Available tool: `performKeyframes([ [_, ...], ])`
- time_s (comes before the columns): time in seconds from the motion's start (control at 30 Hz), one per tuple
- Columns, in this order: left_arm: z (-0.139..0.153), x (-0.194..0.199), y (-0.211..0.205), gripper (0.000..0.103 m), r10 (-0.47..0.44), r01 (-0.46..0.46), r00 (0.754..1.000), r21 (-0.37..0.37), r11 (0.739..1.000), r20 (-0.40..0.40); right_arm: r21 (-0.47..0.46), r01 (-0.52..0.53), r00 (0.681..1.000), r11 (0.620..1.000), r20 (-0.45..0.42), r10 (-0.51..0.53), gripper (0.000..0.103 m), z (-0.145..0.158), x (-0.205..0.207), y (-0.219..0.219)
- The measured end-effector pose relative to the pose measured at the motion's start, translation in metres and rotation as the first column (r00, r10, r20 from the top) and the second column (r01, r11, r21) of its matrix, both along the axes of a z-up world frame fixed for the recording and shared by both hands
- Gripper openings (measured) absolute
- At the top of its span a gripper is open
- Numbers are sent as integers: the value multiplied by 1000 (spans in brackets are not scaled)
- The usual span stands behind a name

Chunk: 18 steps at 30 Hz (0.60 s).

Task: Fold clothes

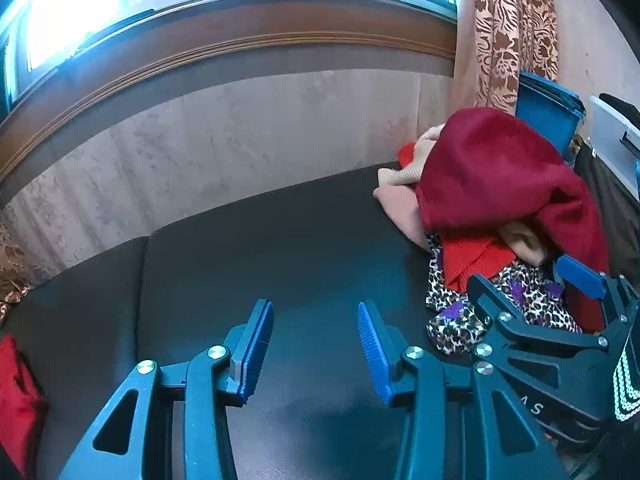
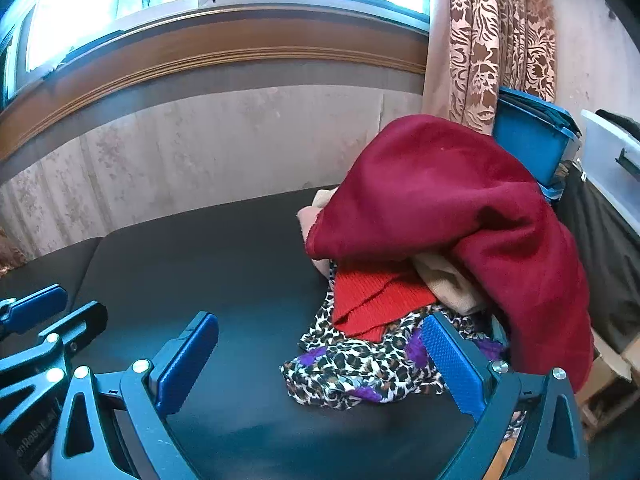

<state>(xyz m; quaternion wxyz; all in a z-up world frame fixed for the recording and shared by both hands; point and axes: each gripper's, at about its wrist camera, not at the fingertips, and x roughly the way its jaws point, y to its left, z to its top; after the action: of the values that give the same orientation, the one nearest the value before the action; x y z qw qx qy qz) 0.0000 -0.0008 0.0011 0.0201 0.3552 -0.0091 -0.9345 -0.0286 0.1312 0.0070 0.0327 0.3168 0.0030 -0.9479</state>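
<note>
A pile of clothes sits at the right end of a dark table [image 1: 260, 264]. On top lies a dark red fleece garment [image 1: 492, 168] [image 2: 440, 200]. Under it are a bright red knit [image 2: 372, 300], beige and pink pieces [image 1: 400, 200], and a leopard-print garment with purple flowers [image 2: 360, 372] [image 1: 456, 320]. My left gripper [image 1: 316, 312] is open and empty over the bare table, left of the pile. My right gripper [image 2: 320, 328] is wide open, its right fingertip [image 2: 448, 356] over the leopard-print garment; it also shows in the left wrist view [image 1: 528, 284].
A wall and window sill run behind the table. A patterned curtain [image 2: 492, 40] hangs at the right. A blue bin [image 2: 532, 136] and a white box [image 2: 612, 152] stand behind the pile. A red cloth [image 1: 16, 400] lies at the left edge.
</note>
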Motion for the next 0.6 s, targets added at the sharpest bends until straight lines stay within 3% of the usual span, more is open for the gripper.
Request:
performKeyframes([
  [0.17, 1, -2, -1, 45, -3, 3, 1000, -25, 1000, 2, -14, -3, 1000, 1000, -11, 3, 103, 1, 1, -7],
  [0.6, -18, -3, -4, 45, -7, 7, 998, 3, 1000, 61, -17, -44, 999, 999, 3, 44, 103, -20, 5, 10],
])
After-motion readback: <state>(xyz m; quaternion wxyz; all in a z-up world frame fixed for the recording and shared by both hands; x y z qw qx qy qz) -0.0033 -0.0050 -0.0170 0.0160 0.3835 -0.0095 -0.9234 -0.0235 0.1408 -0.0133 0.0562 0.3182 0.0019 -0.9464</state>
